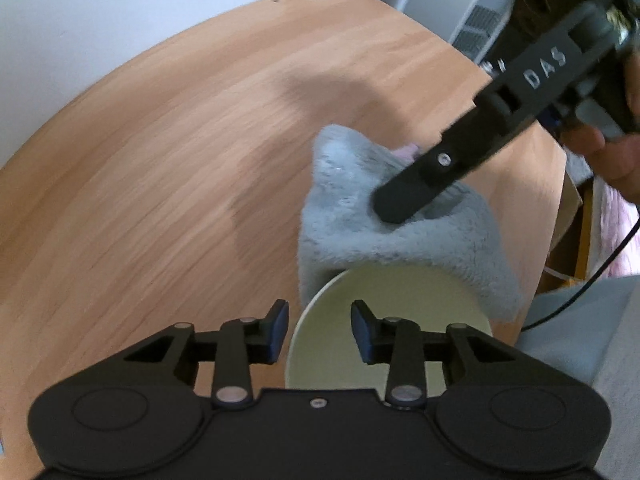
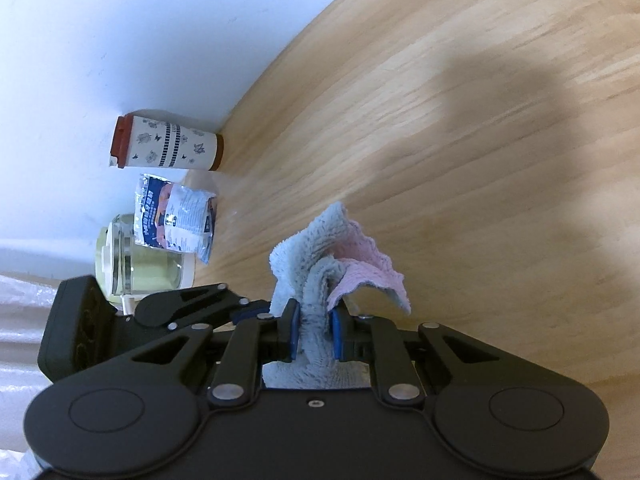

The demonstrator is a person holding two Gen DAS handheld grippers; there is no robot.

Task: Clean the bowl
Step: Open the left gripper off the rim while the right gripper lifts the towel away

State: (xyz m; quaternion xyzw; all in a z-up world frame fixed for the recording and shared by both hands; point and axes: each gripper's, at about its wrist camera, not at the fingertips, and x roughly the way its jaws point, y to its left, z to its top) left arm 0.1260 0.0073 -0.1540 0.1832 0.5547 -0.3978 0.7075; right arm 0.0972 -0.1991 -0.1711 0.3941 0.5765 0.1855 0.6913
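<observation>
White raised letters reading "DAS" run along the black body of the right gripper (image 1: 394, 204), seen from the left wrist camera; no other writing there is legible. In the right wrist view, a crinkled foil packet (image 2: 176, 216) carries printed text too small to read, and a white travel cup (image 2: 168, 147) with a brown lid shows a floral print and a dark striped band.

The right gripper reaches in from the upper right of the left wrist view, angled downward, with a person's hand (image 1: 612, 152) wrapped around its handle. Its blue-padded jaws are clamped tight on a bunched cloth (image 2: 316, 280), grey-blue terry on one side and pink on the other.

The left gripper (image 1: 320, 330) points steeply down over a pale cream bowl (image 1: 400, 300) on the wooden table (image 1: 160, 160). Its jaws stand slightly apart, straddling the bowl's near-left rim; whether the pads touch the rim cannot be told. The cloth drapes over the bowl's far rim.

Only the left wrist view shows the bowl and the hand. Only the right wrist view shows the pads pinching the cloth, its pink face clearly, and a glass jar (image 2: 136, 264) beside the packet against the white wall.
</observation>
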